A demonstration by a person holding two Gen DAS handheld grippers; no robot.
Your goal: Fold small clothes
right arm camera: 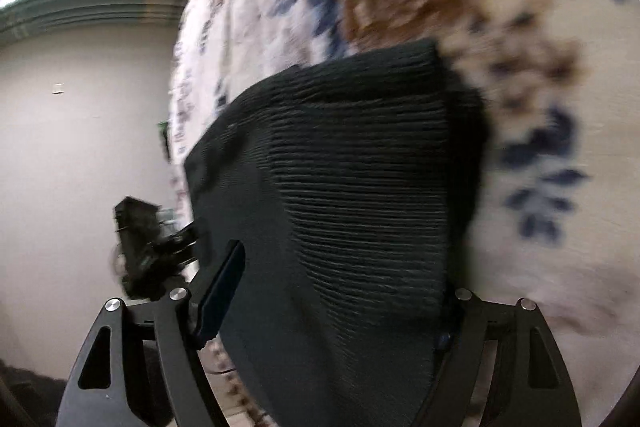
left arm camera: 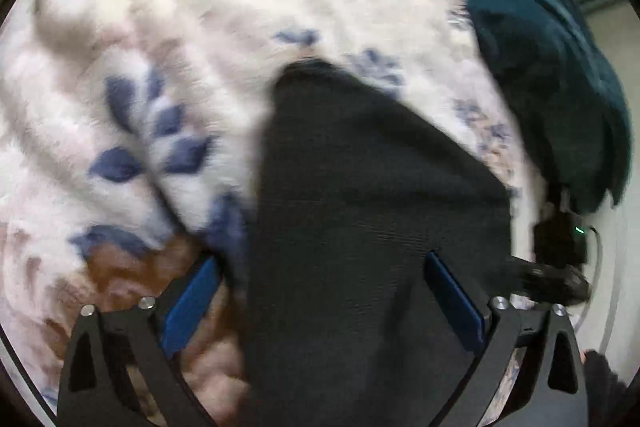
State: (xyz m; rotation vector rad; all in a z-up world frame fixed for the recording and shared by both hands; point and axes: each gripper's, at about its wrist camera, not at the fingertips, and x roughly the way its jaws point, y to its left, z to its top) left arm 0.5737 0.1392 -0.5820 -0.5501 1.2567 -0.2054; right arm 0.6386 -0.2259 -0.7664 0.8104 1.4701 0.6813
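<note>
Here both tongs, left (left arm camera: 320,299) and right (right arm camera: 340,299), stand wide open, gripping nothing, astride the dark ribbed garment (left arm camera: 360,187) on the floral blanket (left arm camera: 160,47); pinch matching corners before folding.

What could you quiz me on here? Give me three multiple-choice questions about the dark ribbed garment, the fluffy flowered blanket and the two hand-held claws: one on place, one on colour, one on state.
1. Where does the dark ribbed knit garment lie?
A. On the fluffy white flowered blanket
B. On a bare wooden floor
C. In a plastic basket

2. What colour are the leaf prints on the blanket?
A. Red
B. Blue
C. Yellow

3. How does the left gripper stand?
A. Clamped shut on nothing
B. Open, fingers either side of the garment
C. Out of sight

Answers: 1 A, the blanket shows all round the garment in both views. 2 B, blue leaves sit left of the garment, beside some brown patches. 3 B, its blue pads stand wide apart with the cloth between them, not squeezed.
</note>
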